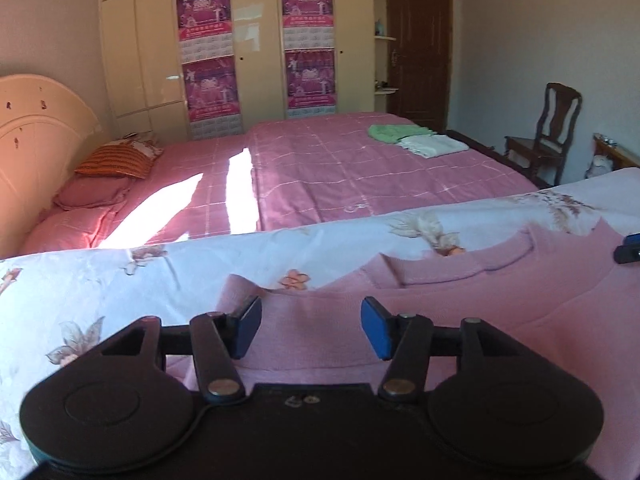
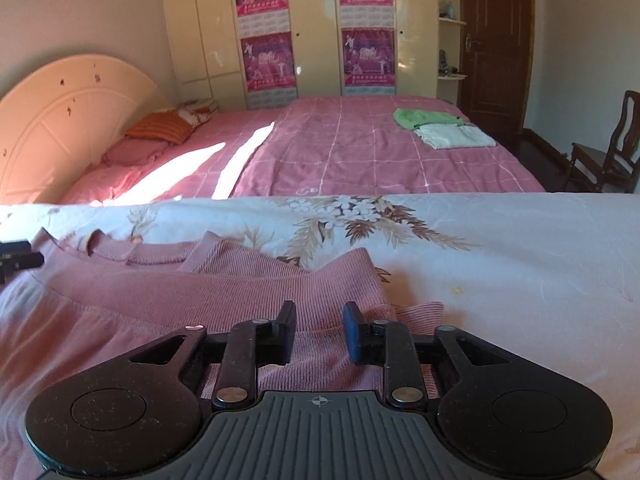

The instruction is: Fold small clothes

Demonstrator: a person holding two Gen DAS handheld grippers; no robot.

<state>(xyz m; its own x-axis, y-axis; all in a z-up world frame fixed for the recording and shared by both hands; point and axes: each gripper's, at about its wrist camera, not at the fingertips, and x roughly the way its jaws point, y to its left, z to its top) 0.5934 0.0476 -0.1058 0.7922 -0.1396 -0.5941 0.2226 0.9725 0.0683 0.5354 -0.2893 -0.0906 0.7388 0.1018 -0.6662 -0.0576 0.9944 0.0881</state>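
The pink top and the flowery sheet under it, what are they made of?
The pink ribbed top looks like soft knitted yarn: fine ridges run across it. The white flowery sheet looks like smooth woven cloth, perhaps cotton, with a slight sheen and printed blossoms.

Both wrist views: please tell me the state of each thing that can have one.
Left claw: open, over the sweater, nothing gripped.
Right claw: open, over the sweater's edge.
Pink knitted sweater: lying partly folded on the floral sheet.
Green cloth: folded.
White cloth: folded.
Dark wooden door: closed.
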